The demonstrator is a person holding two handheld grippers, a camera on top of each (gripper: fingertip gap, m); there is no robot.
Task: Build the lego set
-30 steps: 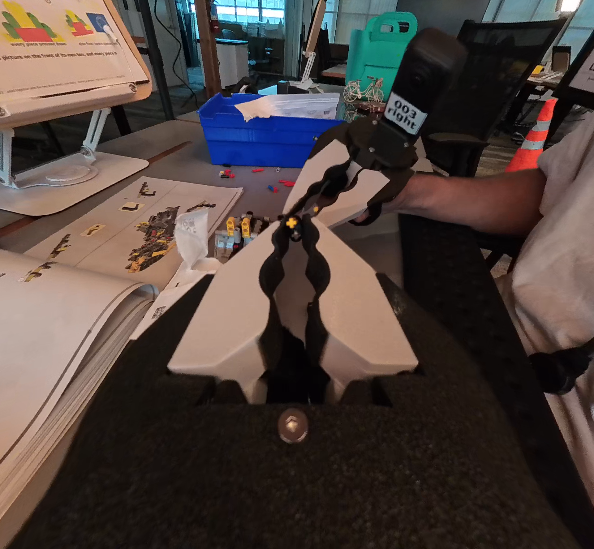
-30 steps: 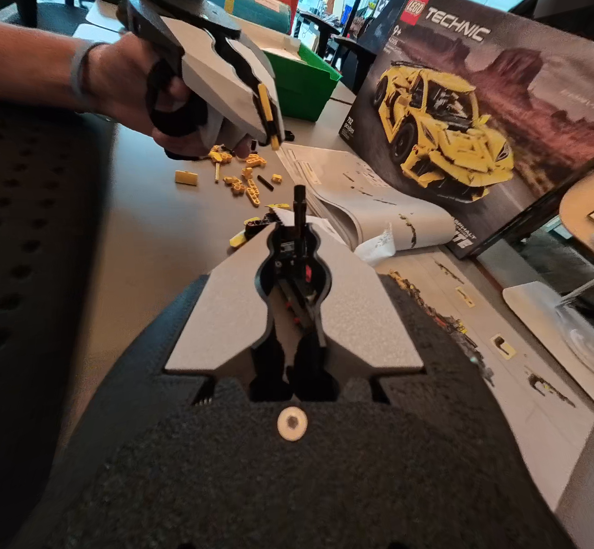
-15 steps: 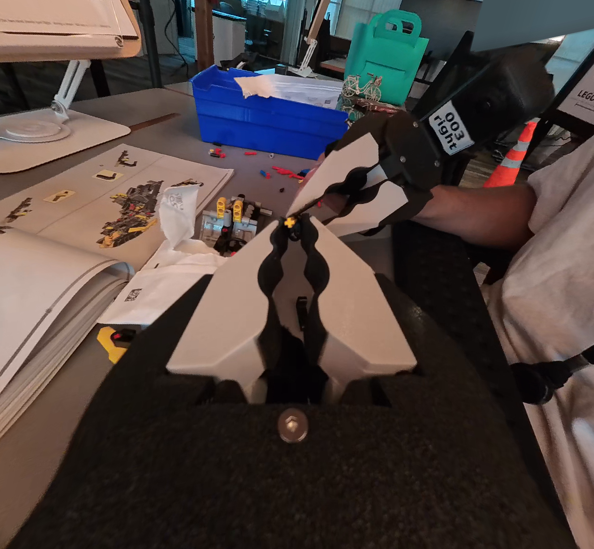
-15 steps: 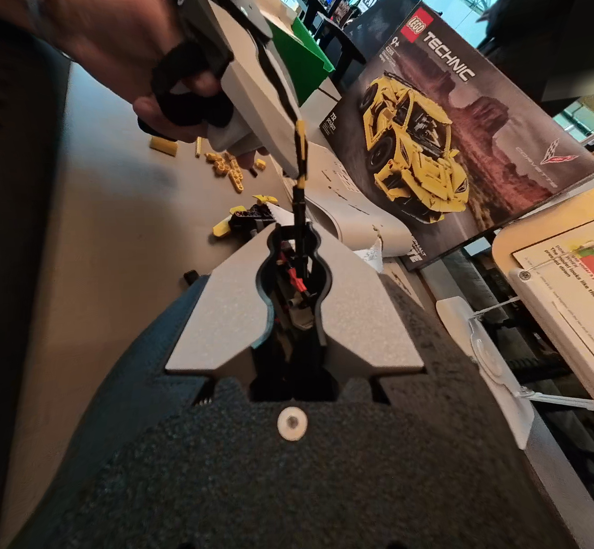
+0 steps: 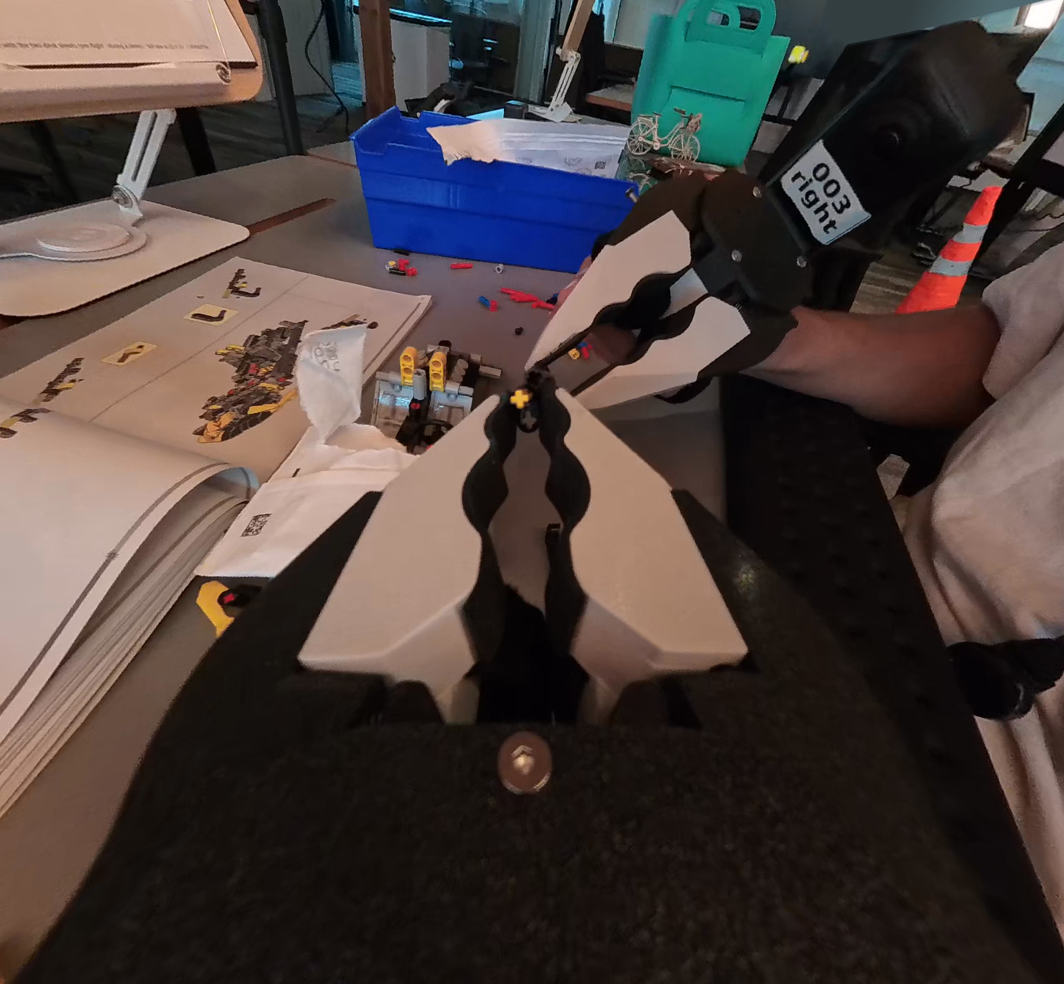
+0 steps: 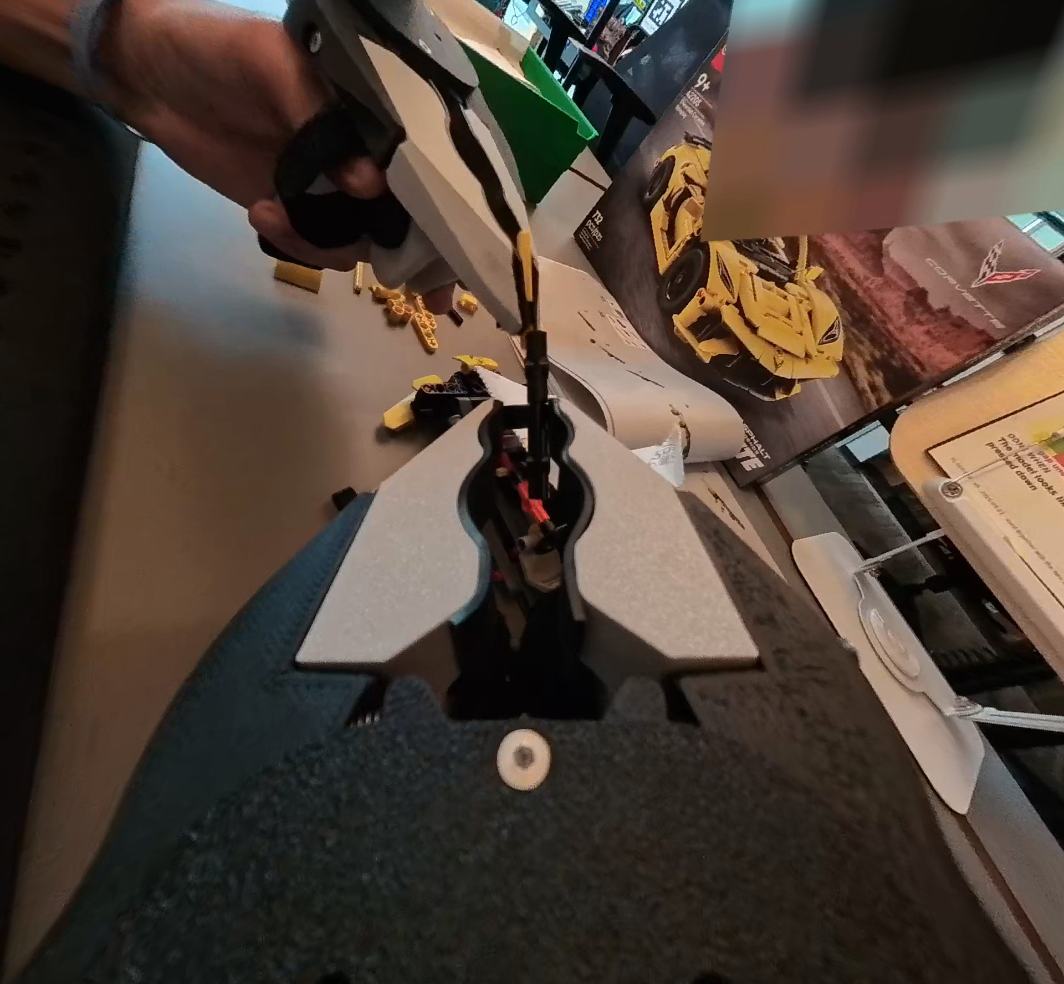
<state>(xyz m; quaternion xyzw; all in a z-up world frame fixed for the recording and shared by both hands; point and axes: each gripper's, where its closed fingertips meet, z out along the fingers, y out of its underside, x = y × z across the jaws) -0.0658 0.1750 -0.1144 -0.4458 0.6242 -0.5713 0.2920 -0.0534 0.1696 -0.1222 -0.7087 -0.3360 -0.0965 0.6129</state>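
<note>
My left gripper [image 5: 527, 409] is shut on a small yellow axle [image 5: 519, 399], whose cross-shaped end shows at the fingertips. My right gripper [image 6: 529, 418] is shut on a black sub-assembly with red pins [image 6: 532, 501]. A black axle [image 6: 536, 374] sticks out of it past the fingertips. Both are held above the table, tip to tip. In the right wrist view the left gripper [image 6: 524, 317] comes in from the upper left, and its yellow axle [image 6: 525, 259] lines up with the black axle's end and touches it. The right gripper [image 5: 538, 372] also shows in the left wrist view.
A partly built grey, black and yellow model [image 5: 429, 392] sits by a torn white bag [image 5: 339, 472]. An open instruction book [image 5: 115, 495] lies to the left and a blue bin [image 5: 489, 202] stands behind. Loose yellow pieces [image 6: 409, 311], a green bin [image 6: 529, 115] and the set's box [image 6: 806, 323] show in the right wrist view. Both grippers' tips are close together, under 4 cm apart.
The two grippers have come together. The left's yellow axle, apart from the black axle a second ago, now meets its end. Both have tilted and dropped closer to the table.
</note>
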